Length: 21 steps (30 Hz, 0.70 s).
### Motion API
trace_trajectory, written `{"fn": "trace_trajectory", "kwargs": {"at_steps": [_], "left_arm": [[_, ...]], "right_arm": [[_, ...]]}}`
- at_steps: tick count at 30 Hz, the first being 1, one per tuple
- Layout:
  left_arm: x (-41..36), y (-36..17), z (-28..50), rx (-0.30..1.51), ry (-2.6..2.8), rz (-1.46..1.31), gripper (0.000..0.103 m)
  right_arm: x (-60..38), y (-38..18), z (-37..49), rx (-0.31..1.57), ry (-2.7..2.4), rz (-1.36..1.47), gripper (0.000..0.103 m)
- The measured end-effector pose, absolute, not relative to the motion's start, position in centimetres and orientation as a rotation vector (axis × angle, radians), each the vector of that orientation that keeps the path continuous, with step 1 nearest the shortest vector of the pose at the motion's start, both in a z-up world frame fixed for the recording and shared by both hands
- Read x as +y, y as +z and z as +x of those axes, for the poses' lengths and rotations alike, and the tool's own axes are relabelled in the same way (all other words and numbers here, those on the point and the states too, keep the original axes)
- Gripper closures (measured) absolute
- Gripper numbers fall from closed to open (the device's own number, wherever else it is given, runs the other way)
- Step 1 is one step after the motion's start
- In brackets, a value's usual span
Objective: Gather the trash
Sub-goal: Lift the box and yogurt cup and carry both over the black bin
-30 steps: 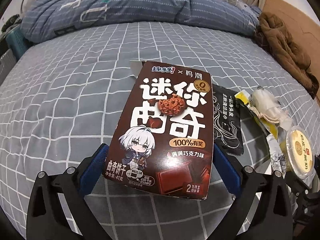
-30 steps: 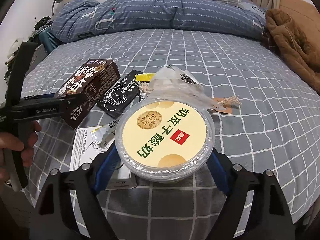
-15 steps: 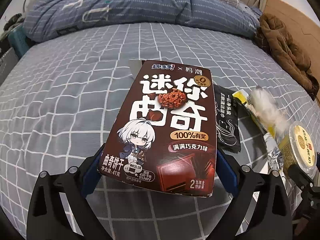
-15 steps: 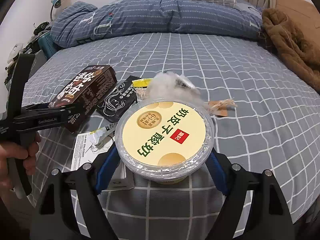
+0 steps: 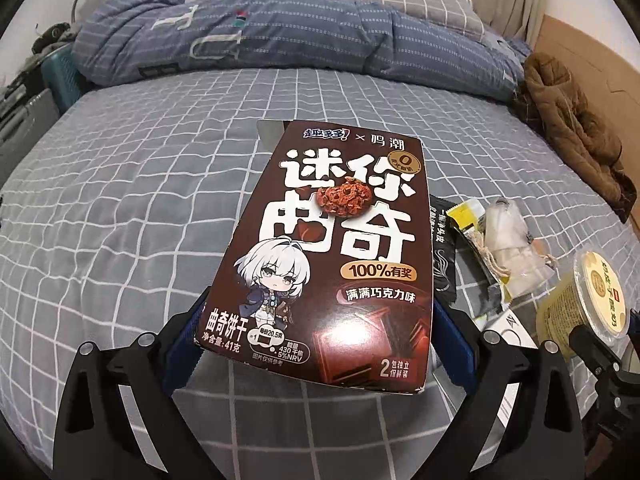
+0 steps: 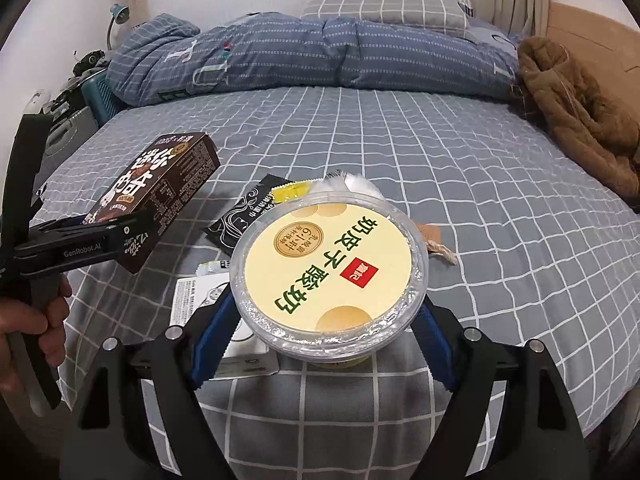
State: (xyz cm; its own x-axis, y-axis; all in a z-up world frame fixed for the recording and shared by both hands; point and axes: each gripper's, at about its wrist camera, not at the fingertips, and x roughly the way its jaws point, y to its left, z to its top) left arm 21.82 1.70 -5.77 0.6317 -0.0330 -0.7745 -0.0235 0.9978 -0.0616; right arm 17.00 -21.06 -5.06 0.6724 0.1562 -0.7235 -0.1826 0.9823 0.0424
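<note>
My left gripper (image 5: pixel 316 328) is shut on a brown cookie box (image 5: pixel 332 248), held tilted above the bed; the same box (image 6: pixel 160 188) shows at the left of the right wrist view, clamped in the left gripper (image 6: pixel 132 236). My right gripper (image 6: pixel 324 328) is shut on a round yogurt cup with a yellow lid (image 6: pixel 328 268), lifted off the bed; that cup (image 5: pixel 588 300) appears at the right edge of the left wrist view. On the bed lie a black sachet (image 6: pixel 244 216), a yellow wrapper (image 5: pixel 464 212), a clear plastic bag (image 5: pixel 512 248) and a white leaflet (image 6: pixel 196 296).
The bed has a grey checked sheet (image 5: pixel 120 208). A blue duvet (image 6: pixel 300 56) and a pillow (image 6: pixel 384 8) lie at the far end. A brown coat (image 6: pixel 580 108) is heaped at the right edge. A person's hand (image 6: pixel 36 320) grips the left tool's handle.
Both grippers have risen with their loads: the cookie box and the yogurt cup are higher off the bed. The loose wrappers now lie uncovered below them.
</note>
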Motion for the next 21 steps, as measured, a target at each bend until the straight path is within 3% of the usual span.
{"fn": "trace_trajectory", "kwargs": {"at_steps": [21], "left_arm": [[1.0, -4.7, 16.7, 0.869, 0.017, -0.085, 0.009]], "right_arm": [[-21.2, -3.3, 13.5, 0.771, 0.2, -0.018, 0.026]]}}
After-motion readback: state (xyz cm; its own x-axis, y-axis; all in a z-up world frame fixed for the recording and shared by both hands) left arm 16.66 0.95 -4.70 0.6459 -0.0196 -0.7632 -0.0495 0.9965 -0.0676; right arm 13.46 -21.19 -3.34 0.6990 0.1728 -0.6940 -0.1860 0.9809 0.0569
